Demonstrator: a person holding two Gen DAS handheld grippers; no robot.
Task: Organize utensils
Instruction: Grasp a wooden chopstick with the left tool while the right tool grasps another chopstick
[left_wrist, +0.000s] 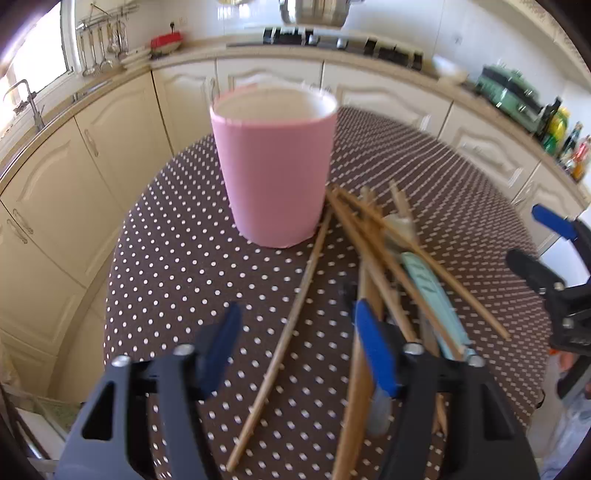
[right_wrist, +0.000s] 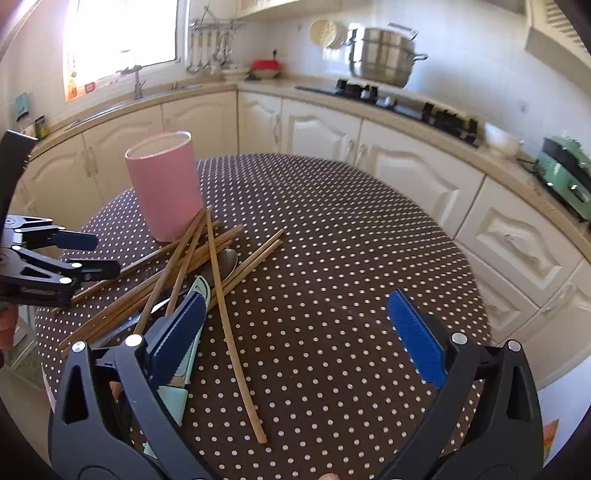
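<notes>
Hovering over dotted surface: left tongs and right tongs both released, grasping nothing. Chopstick pile lies beside upright pink cup.

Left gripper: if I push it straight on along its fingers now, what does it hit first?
Probably the lone chopstick lying between the open left gripper fingers, on the dotted tablecloth; depth is hard to judge.
</notes>
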